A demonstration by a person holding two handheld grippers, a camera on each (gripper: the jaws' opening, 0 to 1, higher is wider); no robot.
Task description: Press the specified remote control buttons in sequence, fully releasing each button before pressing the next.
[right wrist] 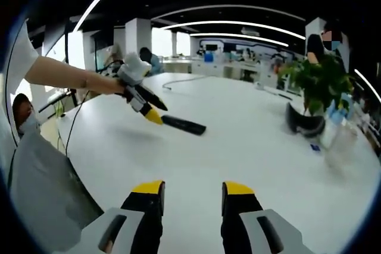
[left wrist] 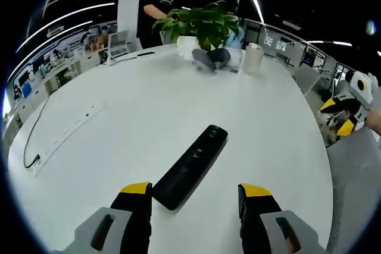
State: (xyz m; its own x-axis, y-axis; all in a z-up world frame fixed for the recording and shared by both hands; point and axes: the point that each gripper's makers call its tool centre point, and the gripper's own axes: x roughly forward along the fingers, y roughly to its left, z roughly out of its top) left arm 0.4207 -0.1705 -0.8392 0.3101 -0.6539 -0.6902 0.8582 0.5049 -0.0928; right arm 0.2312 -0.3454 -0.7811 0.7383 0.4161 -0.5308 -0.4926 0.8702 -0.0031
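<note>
A long black remote control [left wrist: 191, 166] lies slantwise on the white table [left wrist: 149, 99]. Its near end sits between the jaws of my left gripper [left wrist: 195, 197], close to the left jaw. That gripper is open and just above the tabletop. In the right gripper view, a hand holds the left gripper [right wrist: 157, 110] with its yellow tip right at the near end of the remote [right wrist: 184, 125]. My right gripper [right wrist: 193, 190] stands open over bare table, well short of the remote. It also shows past the table's right edge as the right gripper [left wrist: 338, 117].
A potted plant [left wrist: 202, 25], a dark headset [left wrist: 209, 59] and a white cup [left wrist: 254, 57] stand at the far side. A white power strip [left wrist: 68, 132] with its cable lies at the left. A person [left wrist: 156, 4] stands behind the table.
</note>
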